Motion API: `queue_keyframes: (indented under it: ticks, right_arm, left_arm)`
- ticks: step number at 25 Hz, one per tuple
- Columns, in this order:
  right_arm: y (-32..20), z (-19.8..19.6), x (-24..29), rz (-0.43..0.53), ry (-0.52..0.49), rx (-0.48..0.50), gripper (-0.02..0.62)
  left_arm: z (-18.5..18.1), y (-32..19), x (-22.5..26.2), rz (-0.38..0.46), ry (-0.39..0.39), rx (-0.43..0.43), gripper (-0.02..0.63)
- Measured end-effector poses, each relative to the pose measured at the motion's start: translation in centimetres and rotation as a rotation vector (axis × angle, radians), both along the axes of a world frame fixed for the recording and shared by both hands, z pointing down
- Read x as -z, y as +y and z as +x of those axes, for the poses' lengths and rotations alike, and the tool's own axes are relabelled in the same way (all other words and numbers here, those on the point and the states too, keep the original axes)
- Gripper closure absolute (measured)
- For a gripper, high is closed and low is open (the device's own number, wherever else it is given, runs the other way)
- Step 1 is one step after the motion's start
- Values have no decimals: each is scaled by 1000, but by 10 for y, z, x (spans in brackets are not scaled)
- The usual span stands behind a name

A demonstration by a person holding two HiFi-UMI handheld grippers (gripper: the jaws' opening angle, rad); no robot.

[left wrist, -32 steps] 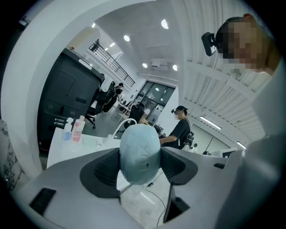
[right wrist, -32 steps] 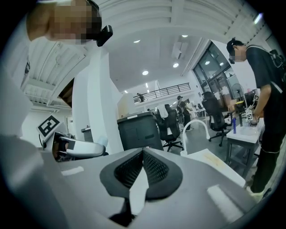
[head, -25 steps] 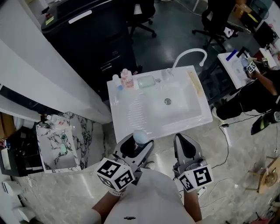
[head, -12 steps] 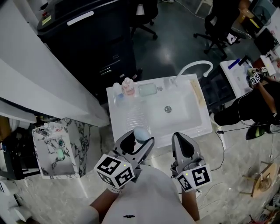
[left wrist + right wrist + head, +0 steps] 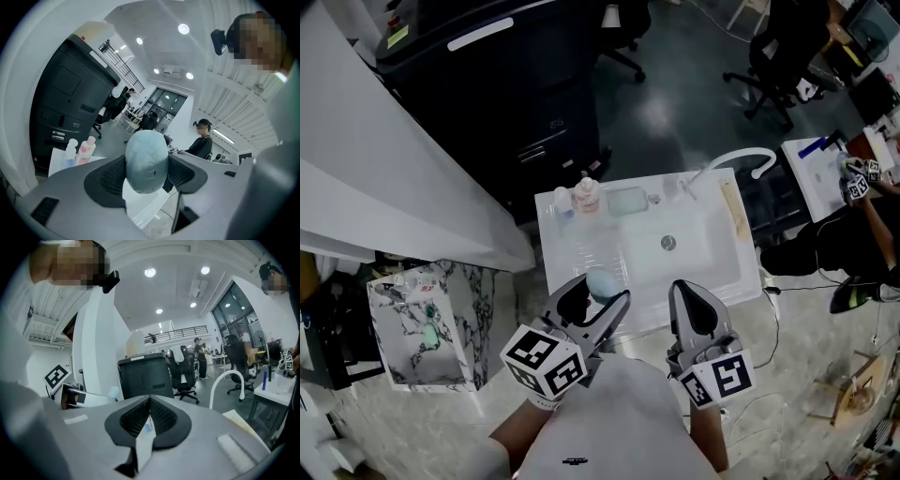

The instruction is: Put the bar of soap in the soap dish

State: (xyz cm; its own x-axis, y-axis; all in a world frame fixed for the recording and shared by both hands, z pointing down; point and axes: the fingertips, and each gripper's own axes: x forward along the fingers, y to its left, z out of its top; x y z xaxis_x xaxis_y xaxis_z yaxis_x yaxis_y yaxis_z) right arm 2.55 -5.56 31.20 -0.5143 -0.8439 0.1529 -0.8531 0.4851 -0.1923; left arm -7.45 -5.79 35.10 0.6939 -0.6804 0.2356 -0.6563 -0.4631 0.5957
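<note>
Left tongs [image 5: 598,298] pinching soap [image 5: 147,161] above the sink's [image 5: 712,272] near edge. Right tongs [image 5: 695,317] pressed together, empty. Dish [image 5: 628,200] on back rim, well apart. Pickup done; carry and drop remain.

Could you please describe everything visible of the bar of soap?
The bar of soap is a pale blue-green, rounded oval with a smooth, matte look and a faint stamped mark on its face. It is clamped by its sides between the jaws of the left gripper, its top poking above them. Nothing else touches it. It hangs over the near edge of the white sink, well short of the soap dish on the back ledge.
</note>
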Motion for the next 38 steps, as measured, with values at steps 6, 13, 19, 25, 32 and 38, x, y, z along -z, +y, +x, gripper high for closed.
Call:
queue_keyframes:
  ticks: [6,13,19,25,32,38]
  right_arm:
    - [-11,-11,-7,-10,-8,-40,583]
    - [-11,-12,-13,-45,16,-60,583]
    - [-21,-15,-15,-51,12,-24,583]
    - [-40,-10,-21,-60,-6,13,583]
    - [-54,-6,-28,-71,-16,48,583]
    - [-70,6,-30,-77,-21,44,583]
  left_arm:
    - [-8,-16,-14,-20,6,-34,327]
    - [-7,-20,-16,-42,41,-61,327]
    - [-11,-32,-19,-54,36,-24,327]
    - [-5,-40,-22,-64,17,10,327]
    - [0,-53,-32,-85,-2,34,327]
    - [11,-68,-39,-104,-18,31,327]
